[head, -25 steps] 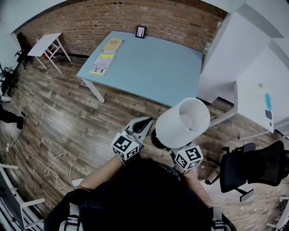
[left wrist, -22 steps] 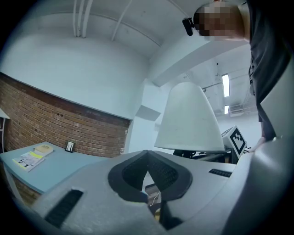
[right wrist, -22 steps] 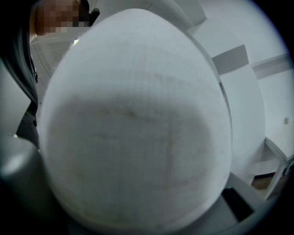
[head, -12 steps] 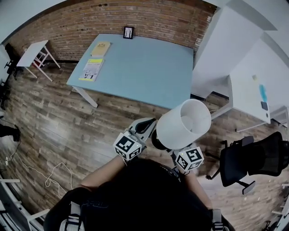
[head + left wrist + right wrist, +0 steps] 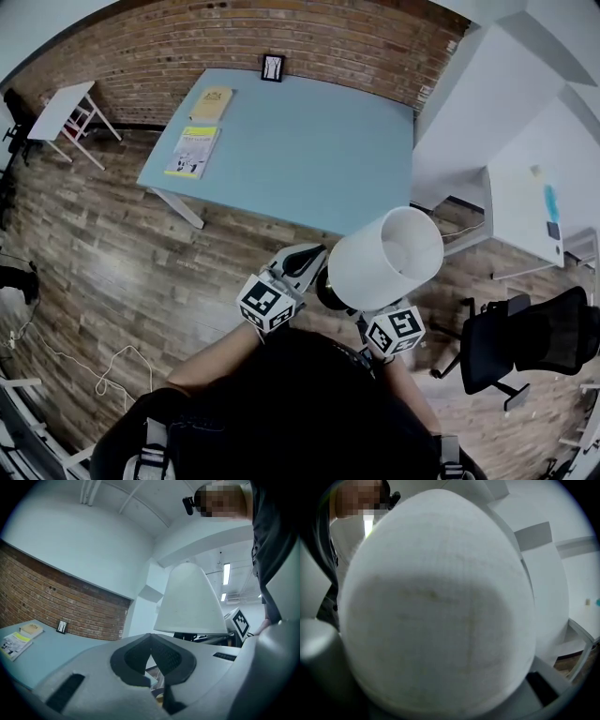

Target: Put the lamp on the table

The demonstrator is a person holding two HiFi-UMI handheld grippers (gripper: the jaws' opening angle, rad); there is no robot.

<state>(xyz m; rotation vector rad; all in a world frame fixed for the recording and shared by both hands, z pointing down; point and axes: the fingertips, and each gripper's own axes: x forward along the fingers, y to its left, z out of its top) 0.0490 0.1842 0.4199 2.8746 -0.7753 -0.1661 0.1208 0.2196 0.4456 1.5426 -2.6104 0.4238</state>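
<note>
The lamp, a white shade [image 5: 384, 258] over a black base [image 5: 325, 292], hangs above the wooden floor just short of the blue table [image 5: 309, 155]. My right gripper [image 5: 368, 315] reaches under the shade from below and carries the lamp; its fingertips are hidden. In the right gripper view the shade [image 5: 436, 606] fills nearly everything. My left gripper [image 5: 305, 261] sits at the lamp's left, beside the base, with its jaws shut and nothing seen between them. In the left gripper view [image 5: 151, 637] the shade [image 5: 190, 602] rises beyond the jaws to the right.
On the table's far left lie a yellow booklet [image 5: 192, 150] and a tan book [image 5: 212, 102]; a small picture frame [image 5: 273, 67] stands at its back edge by the brick wall. White furniture [image 5: 487, 141] stands to the right, with a black office chair [image 5: 530, 342] nearby.
The table has shifted only a little in the head view. The lamp and both grippers keep the same pose relative to each other.
</note>
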